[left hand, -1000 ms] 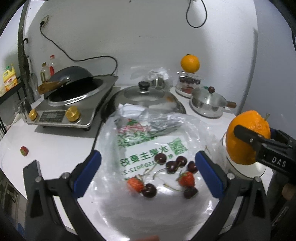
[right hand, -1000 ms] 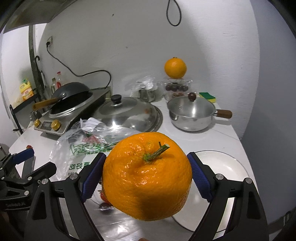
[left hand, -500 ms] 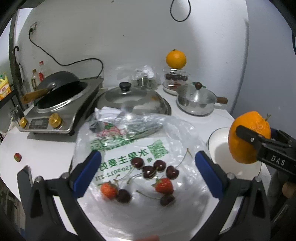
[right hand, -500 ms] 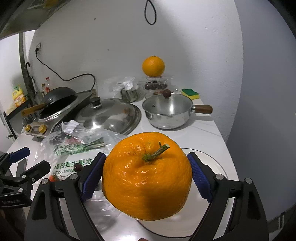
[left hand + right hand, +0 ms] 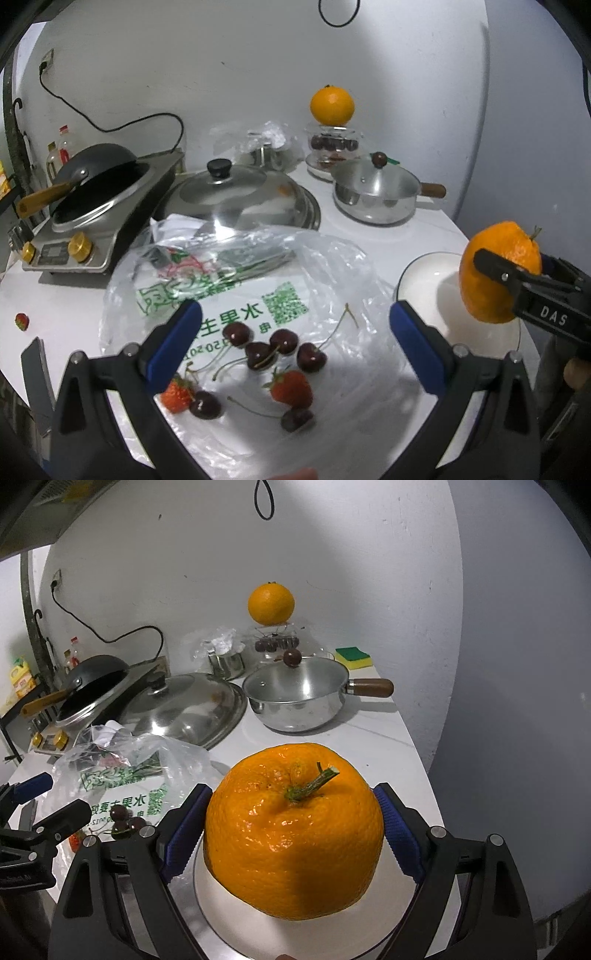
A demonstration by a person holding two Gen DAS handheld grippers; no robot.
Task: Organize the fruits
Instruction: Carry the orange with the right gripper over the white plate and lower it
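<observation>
My right gripper (image 5: 293,834) pinches the big orange (image 5: 295,830), hanging above the white plate (image 5: 424,291); orange hides most of the plate in right view. Left gripper (image 5: 295,343) jaws spread, empty, over cherries (image 5: 275,347) and strawberries (image 5: 291,386) on the plastic bag (image 5: 332,266). One strawberry partly behind my left finger. Bag print barely legible.

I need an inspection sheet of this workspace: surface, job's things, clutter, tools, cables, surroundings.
Surface: white counter, partly covered.
Job's things: held orange over white plate; cherries and strawberries on plastic bag; second orange on glass jar.
Clutter: saucepan, pot lid, wok, sponge.
Tools: right tool shut on orange; left tool open, empty.
Cables: black cord along wall.
Surroundings: white wall.
</observation>
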